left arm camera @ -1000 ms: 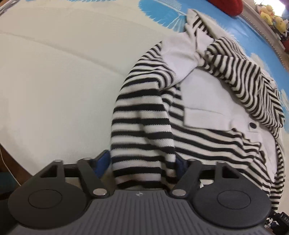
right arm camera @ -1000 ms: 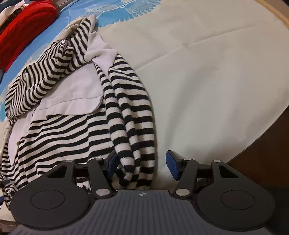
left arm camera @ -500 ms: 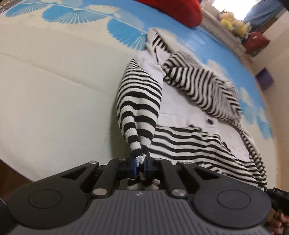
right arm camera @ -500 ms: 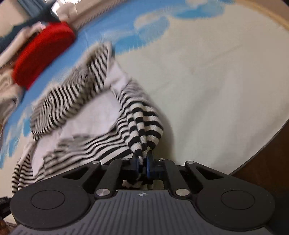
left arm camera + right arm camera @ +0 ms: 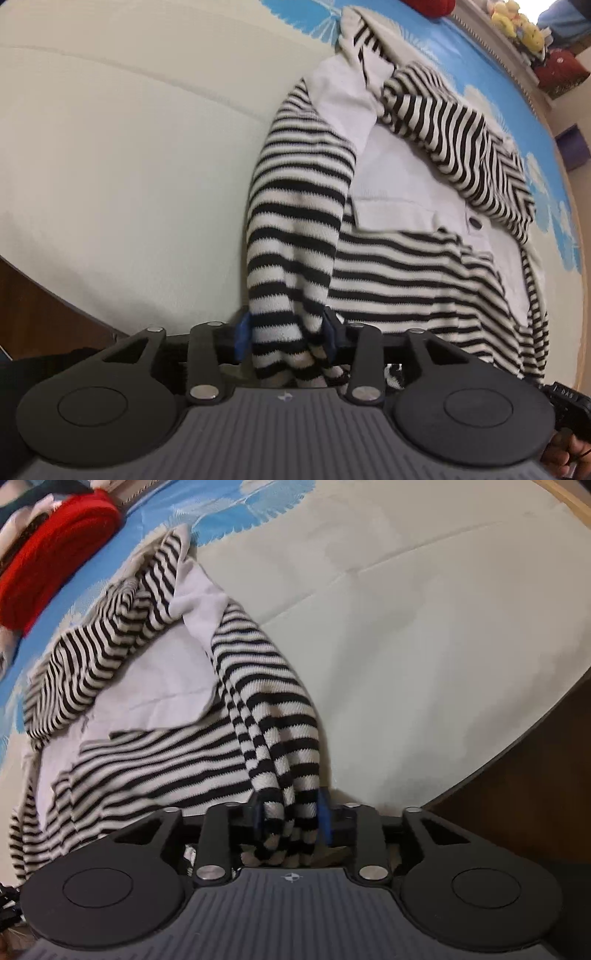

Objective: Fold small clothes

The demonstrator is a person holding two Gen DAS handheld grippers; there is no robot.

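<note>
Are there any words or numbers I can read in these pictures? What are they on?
"DAS": white letters on a small black device at the lower right edge of the left view; blurred, so uncertain.
No words on the striped sweater or the bedsheet.
The small emblem on each gripper's grey body is a symbol, not text.

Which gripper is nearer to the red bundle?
Right, probably. The red bundle looms large ahead-left of the right gripper; from the left gripper it is a sliver far ahead-right.

Left of the striped garment (image 5: 295,206) my left gripper (image 5: 284,334) has bare cream bedsheet (image 5: 129,166); right of it, likewise. Beyond it, a red cushion (image 5: 51,550) blocks.
</note>
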